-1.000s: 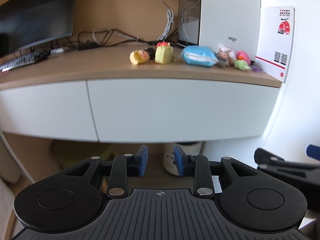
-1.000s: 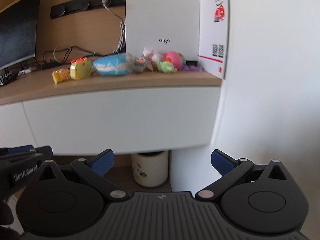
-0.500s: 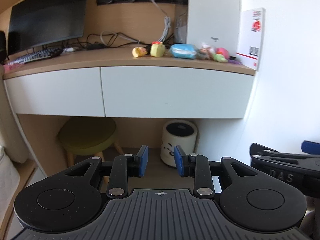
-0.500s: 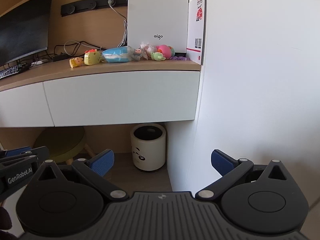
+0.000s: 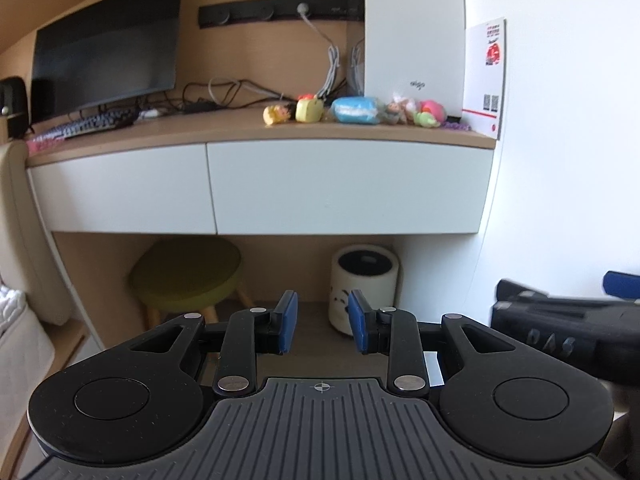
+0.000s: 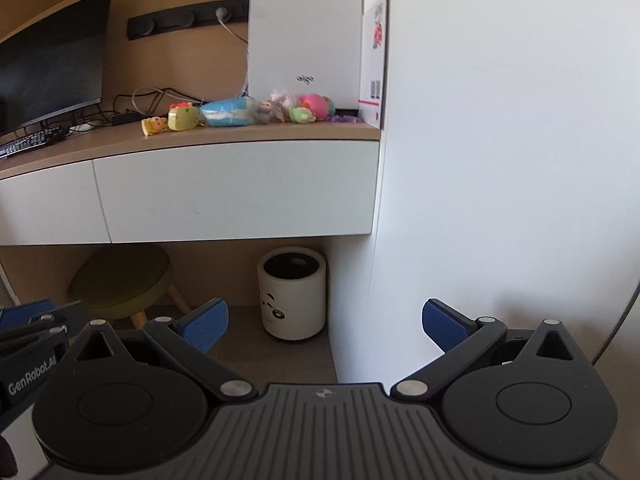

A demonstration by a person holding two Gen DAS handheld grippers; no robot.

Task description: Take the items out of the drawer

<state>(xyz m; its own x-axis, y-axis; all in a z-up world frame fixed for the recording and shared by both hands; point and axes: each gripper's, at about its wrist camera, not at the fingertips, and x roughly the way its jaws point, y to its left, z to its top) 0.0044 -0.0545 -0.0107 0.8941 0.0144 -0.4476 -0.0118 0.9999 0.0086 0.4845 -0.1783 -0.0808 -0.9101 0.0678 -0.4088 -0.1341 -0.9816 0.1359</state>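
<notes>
Two white drawer fronts sit closed under a wooden desk top; the right drawer (image 5: pixel 348 186) (image 6: pixel 236 190) faces me from some way off. On the desk above it lies a row of small toys: a yellow figure (image 5: pixel 276 114), a yellow block toy (image 5: pixel 309 109) (image 6: pixel 182 117), a blue packet (image 5: pixel 356 110) (image 6: pixel 228 112) and pink and green toys (image 5: pixel 430 112) (image 6: pixel 312 106). My left gripper (image 5: pixel 322 322) hangs low in front of the desk, jaws partly apart, nothing between them. My right gripper (image 6: pixel 326 326) stands wide open and empty, beside a white wall.
A white computer tower (image 5: pixel 414 36) and a red-and-white card (image 5: pixel 485 76) stand at the desk's right end, a monitor (image 5: pixel 106 44) and keyboard (image 5: pixel 86 124) at the left. Under the desk are a green stool (image 5: pixel 188 270) and a white bin (image 5: pixel 364 276) (image 6: pixel 292 292). A white wall (image 6: pixel 500 160) closes the right side.
Both grippers have drawn back from the desk; the drawers and toys look smaller, and the stool and bin below came into view. The jaws kept their spacing.
</notes>
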